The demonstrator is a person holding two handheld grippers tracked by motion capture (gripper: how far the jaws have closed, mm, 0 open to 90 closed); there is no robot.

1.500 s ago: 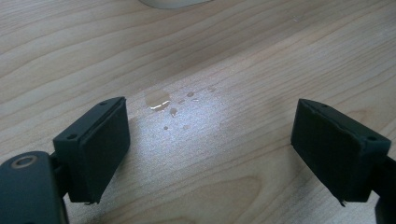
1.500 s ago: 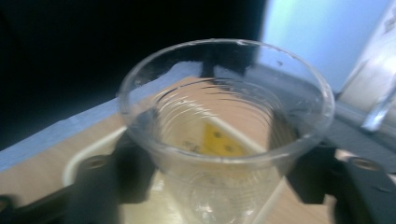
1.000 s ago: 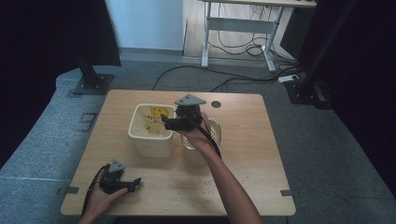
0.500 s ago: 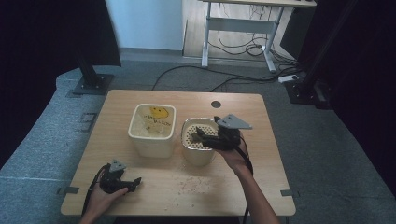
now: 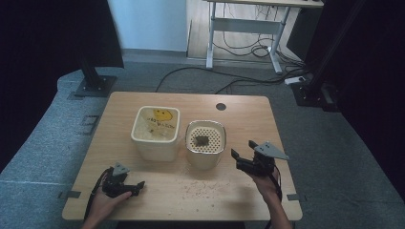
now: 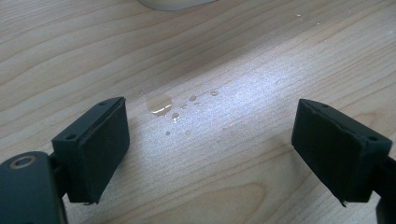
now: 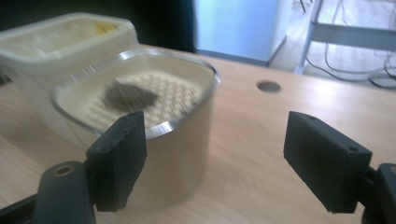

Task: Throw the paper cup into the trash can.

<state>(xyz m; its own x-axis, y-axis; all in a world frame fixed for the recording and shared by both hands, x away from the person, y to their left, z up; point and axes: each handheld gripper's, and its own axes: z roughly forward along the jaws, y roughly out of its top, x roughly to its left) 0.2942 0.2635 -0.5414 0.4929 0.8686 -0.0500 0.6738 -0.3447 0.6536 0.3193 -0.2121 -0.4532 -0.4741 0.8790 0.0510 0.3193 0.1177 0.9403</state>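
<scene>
My right gripper [image 5: 242, 160] fingers spread, just closing a little, empty, strainer-topped cup [image 5: 205, 143] at nine o'clock, my left gripper [image 5: 135, 186] spread, empty, over droplets [image 6: 161, 108] on wooden table [image 5: 248, 119]

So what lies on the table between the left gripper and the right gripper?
In the high view, scattered crumbs lie on the bare wood between the left gripper and the right gripper.
</scene>
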